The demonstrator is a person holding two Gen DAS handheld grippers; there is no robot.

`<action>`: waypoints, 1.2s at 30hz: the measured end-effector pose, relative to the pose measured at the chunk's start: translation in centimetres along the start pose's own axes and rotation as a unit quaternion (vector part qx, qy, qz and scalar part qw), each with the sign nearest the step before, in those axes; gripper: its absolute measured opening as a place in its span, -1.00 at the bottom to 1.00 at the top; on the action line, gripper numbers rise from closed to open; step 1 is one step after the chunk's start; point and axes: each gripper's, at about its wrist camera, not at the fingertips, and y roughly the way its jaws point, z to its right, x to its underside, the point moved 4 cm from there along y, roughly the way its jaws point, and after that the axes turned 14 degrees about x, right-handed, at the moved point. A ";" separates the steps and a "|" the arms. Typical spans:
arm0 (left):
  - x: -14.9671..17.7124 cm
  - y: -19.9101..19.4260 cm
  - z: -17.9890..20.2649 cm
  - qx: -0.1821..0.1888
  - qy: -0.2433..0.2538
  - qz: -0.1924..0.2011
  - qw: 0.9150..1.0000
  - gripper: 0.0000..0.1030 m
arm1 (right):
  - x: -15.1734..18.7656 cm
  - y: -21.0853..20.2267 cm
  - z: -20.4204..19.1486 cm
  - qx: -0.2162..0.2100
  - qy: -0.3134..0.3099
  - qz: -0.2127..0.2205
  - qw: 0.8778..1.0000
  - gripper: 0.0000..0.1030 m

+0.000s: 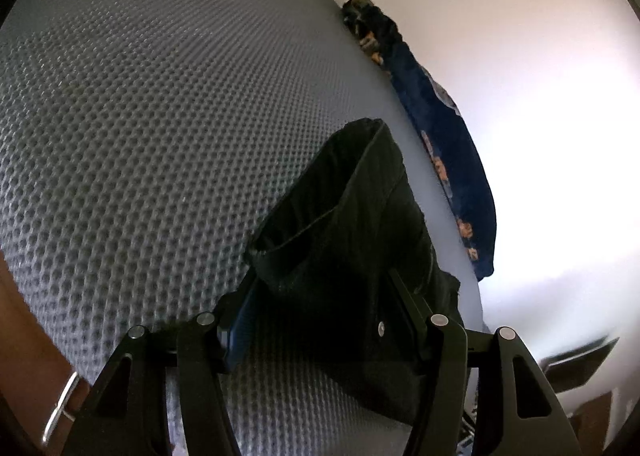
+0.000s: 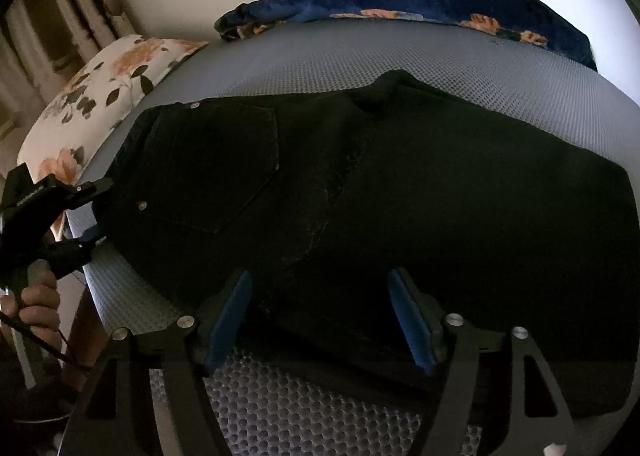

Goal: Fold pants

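Black pants (image 2: 360, 183) lie flat on a grey textured mattress (image 2: 440, 55), back pocket up, waistband at the left. My right gripper (image 2: 320, 320) is open, its blue pads (image 2: 228, 320) on either side of the near edge of the pants. My left gripper (image 1: 320, 320) is open around the waistband corner (image 1: 340, 223), with the cloth between its fingers. The left gripper also shows in the right wrist view (image 2: 96, 211), at the waistband end.
A dark blue flowered blanket (image 2: 420, 3) lies along the far mattress edge by the white wall. A white flowered pillow (image 2: 104, 95) lies at the left end. A brown bed frame (image 1: 24, 356) runs below the mattress.
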 end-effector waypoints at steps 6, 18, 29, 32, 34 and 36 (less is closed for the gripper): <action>-1.4 1.4 0.3 0.013 0.018 0.018 1.000 0.16 | 0.0 0.0 0.2 -0.006 0.013 -0.003 1.000 0.34; -0.4 3.4 1.6 0.020 0.054 -0.020 0.998 0.10 | -0.1 0.1 -0.2 0.002 0.009 -0.003 1.000 0.44; -0.8 3.7 2.8 -0.015 0.073 -0.007 0.997 -0.45 | -0.5 0.1 -0.2 0.002 0.009 -0.011 1.000 0.45; -0.8 3.6 4.4 -0.022 0.100 -0.010 0.995 -0.47 | -0.6 0.1 -0.2 0.002 0.005 -0.013 1.000 0.45; -0.9 3.5 5.5 -0.018 0.109 -0.011 0.994 -0.48 | -0.7 -0.1 -0.2 0.002 0.004 -0.014 1.000 0.45; -1.0 3.4 6.4 -0.019 0.118 -0.011 0.993 -0.48 | -0.8 -0.4 -0.1 -0.003 0.008 -0.011 1.000 0.45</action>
